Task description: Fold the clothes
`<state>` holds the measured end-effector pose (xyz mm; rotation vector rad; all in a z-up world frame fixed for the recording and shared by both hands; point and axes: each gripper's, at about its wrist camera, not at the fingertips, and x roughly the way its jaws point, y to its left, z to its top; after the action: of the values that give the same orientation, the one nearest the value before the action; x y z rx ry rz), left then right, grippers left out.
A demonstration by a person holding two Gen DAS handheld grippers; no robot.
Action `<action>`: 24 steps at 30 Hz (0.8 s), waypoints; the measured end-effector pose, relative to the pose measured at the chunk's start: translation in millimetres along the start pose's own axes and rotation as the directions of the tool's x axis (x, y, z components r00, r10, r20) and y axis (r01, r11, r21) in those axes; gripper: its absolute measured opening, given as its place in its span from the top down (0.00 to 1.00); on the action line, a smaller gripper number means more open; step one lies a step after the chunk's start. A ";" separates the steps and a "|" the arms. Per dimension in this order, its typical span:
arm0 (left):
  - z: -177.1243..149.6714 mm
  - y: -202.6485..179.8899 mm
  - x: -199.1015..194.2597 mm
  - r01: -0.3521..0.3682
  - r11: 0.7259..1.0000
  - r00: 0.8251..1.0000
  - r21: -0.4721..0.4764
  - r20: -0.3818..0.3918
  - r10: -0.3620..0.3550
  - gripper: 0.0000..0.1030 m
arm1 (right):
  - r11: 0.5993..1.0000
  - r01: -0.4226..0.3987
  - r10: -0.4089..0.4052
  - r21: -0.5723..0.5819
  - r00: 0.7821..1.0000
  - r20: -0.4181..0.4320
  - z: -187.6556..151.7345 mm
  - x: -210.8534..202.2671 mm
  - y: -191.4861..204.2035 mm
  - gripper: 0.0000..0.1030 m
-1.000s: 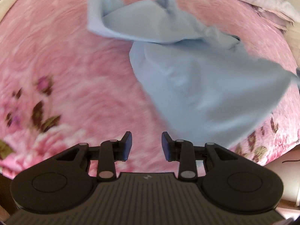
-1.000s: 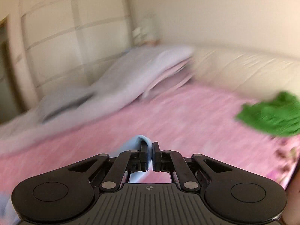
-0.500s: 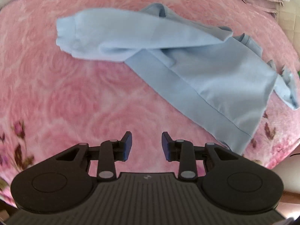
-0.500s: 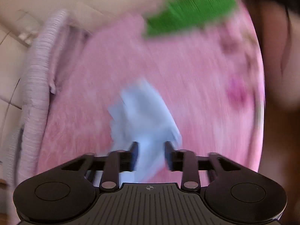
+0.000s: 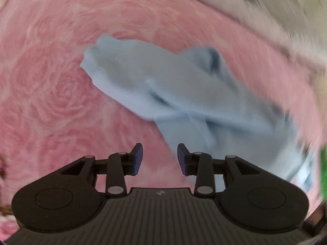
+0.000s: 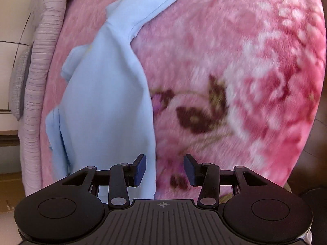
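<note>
the light blue top (image 5: 184, 94) lies crumpled on the pink blanket (image 5: 51, 85). the left gripper (image 5: 160, 156) hangs above it with jaws wide and empty. the right gripper (image 6: 164, 168) is also spread wide, holding nothing, its left finger over the top's (image 6: 106, 106) edge.

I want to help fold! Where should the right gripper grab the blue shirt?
Probably the long straight edge of the blue shirt, which lies flat on the pink blanket just ahead of the open right gripper. Come down from above, slide one finger under that edge and pinch. It is the closest, least bunched part.
</note>
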<state>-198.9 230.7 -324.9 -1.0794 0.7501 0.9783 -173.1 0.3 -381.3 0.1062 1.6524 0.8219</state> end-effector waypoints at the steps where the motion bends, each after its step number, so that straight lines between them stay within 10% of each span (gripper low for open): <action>1: 8.6 11.9 1.5 0.030 0.997 1.000 -0.071 0.007 -0.029 0.66 | 1.000 0.008 -0.008 0.011 1.000 0.012 -5.4 -0.3 3.2 0.56; 11: 70.4 60.0 37.0 0.125 0.946 0.988 -0.300 -0.048 -0.146 0.61 | 0.991 0.067 -0.079 0.119 0.991 0.103 -50.5 -5.4 10.5 0.56; 16: 82.4 56.9 59.5 0.141 0.969 0.984 -0.204 -0.079 -0.159 0.95 | 0.988 0.093 -0.108 0.125 0.987 0.120 -59.0 -2.7 19.0 0.56; 20: 140.9 54.0 25.7 0.201 0.979 0.977 -0.028 0.074 -0.198 0.96 | 0.985 0.100 -0.119 0.141 0.984 0.132 -68.4 13.9 46.9 0.56; 24: 240.9 59.7 -29.3 0.232 0.965 0.905 0.122 0.335 -0.260 0.95 | 0.985 0.087 -0.110 0.146 0.981 0.158 -65.8 16.0 57.1 0.56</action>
<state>-256.3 460.6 -245.6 -0.8741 0.3470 0.8823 -256.8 21.0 -361.0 0.1840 1.5434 0.6061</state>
